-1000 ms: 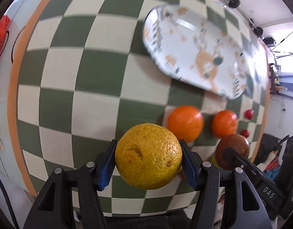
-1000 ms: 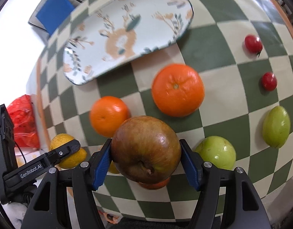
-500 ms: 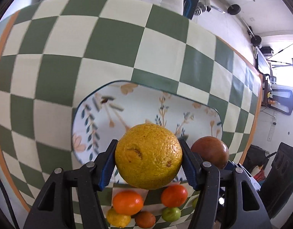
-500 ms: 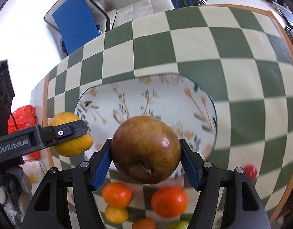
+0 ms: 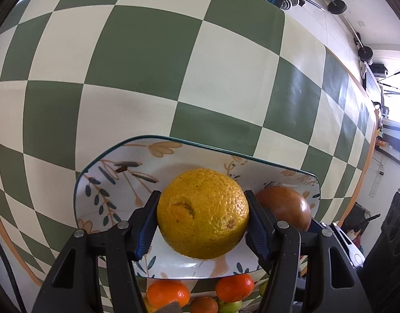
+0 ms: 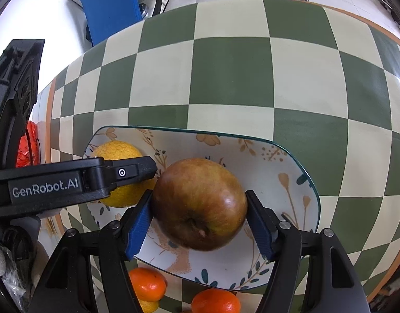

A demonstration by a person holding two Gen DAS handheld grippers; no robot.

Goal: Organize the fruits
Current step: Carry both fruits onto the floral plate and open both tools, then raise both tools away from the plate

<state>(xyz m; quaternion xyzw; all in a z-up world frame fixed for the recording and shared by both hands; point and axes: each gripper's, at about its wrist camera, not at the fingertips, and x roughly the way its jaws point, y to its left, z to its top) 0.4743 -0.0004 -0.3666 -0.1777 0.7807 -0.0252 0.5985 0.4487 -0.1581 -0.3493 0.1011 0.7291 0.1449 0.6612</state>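
A yellow orange (image 5: 202, 214) sits between the blue pads of my left gripper (image 5: 202, 223), low over the left part of the flower-patterned oval plate (image 5: 116, 182). The jaws are opening, with the pads still against the peel. My right gripper (image 6: 198, 221) has a brown-red apple (image 6: 197, 203) between its pads over the middle of the plate (image 6: 278, 161). Its jaws are opening too, pads still at the apple's sides. The two grippers stand side by side: the apple (image 5: 286, 203) shows right of the orange, and the orange (image 6: 116, 154) shows left of the apple behind a left finger (image 6: 127, 173).
The plate lies on a green-and-cream checked table (image 5: 147, 52). Near the plate's front rim lie two mandarins (image 5: 168, 293) (image 5: 234, 287), with a green fruit (image 5: 228, 306) and more small fruit behind them. A blue chair (image 6: 108, 2) stands past the far edge, a red bag (image 6: 28, 143) at the left.
Both grippers carried their fruit from above the loose fruit to over the plate and came down closer to it. The mandarins now lie behind the fingers.
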